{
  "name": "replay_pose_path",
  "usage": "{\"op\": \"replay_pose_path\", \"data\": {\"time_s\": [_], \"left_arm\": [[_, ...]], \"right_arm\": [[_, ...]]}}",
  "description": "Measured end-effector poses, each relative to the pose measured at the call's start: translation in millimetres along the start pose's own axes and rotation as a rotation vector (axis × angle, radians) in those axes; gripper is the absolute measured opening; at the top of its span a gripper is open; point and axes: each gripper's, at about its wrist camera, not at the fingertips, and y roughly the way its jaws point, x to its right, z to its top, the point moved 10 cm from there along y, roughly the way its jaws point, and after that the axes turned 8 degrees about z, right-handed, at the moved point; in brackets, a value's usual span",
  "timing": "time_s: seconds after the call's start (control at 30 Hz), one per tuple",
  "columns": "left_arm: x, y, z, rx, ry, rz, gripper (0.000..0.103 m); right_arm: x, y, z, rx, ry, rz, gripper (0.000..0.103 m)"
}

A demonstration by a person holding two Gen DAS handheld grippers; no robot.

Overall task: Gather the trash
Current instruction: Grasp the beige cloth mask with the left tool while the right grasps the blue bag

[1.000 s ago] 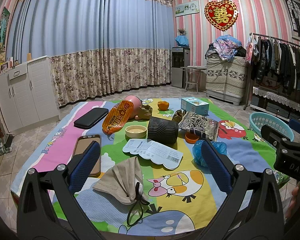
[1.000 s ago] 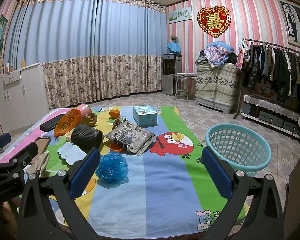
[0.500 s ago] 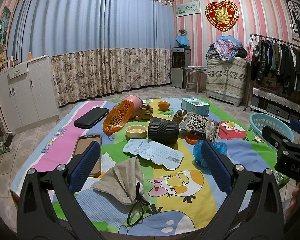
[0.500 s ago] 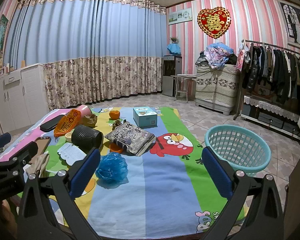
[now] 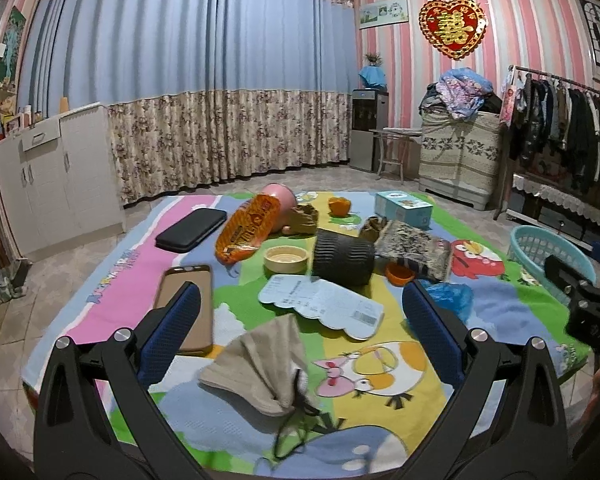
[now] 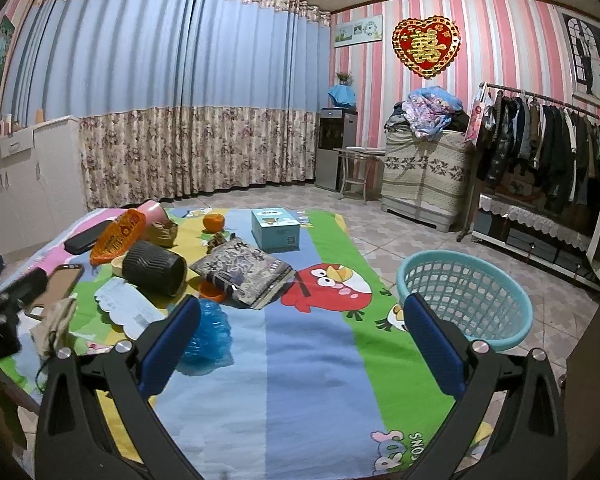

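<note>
On the cartoon-print cloth (image 5: 112,280) lie a beige face mask (image 5: 260,364), a white paper slip (image 5: 320,304), a crumpled blue plastic bag (image 6: 208,336), an orange snack bag (image 5: 248,228) and a patterned packet (image 6: 246,270). My left gripper (image 5: 300,296) hangs open above the mask and the paper slip, holding nothing. My right gripper (image 6: 302,308) is open over the bare blue stripe, with the blue bag by its left finger. A turquoise basket (image 6: 464,300) stands beyond the cloth's right edge, just past the right finger.
A black ribbed cup (image 5: 342,256) lies on its side beside a cream bowl (image 5: 286,258). A phone (image 5: 186,304), a black case (image 5: 192,229), an orange (image 6: 213,222) and a box (image 6: 275,228) also sit there. White cabinets (image 5: 48,176) stand left, a clothes rack (image 6: 548,148) right.
Both grippers stay open and hover almost still. Nothing on the cloth has moved.
</note>
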Motion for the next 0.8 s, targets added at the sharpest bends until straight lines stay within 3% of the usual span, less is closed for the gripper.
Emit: {"op": "replay_pose_path", "data": {"time_s": [0.37,0.53,0.7,0.73,0.8], "left_arm": [[-22.5,40.4,-36.0,-0.133,-0.006,0.007,0.098],[-18.1,48.9,-47.1,-0.147,0.031,0.038,0.098],[-17.0,57.0,-59.6,-0.159,0.045,0.071,0.097],[-15.5,58.2,-61.1,-0.162,0.048,0.069,0.095],[-13.0,61.4,-64.1,-0.175,0.057,0.055,0.078]], "right_arm": [[16.1,21.0,-15.0,-0.022,0.030,-0.010,0.099],[17.4,35.3,-28.1,-0.085,0.072,0.019,0.099],[16.4,44.1,-39.4,-0.136,0.054,-0.013,0.099],[16.6,44.8,-40.0,-0.138,0.049,-0.027,0.099],[18.4,45.8,-41.5,-0.145,0.046,-0.056,0.099]]}}
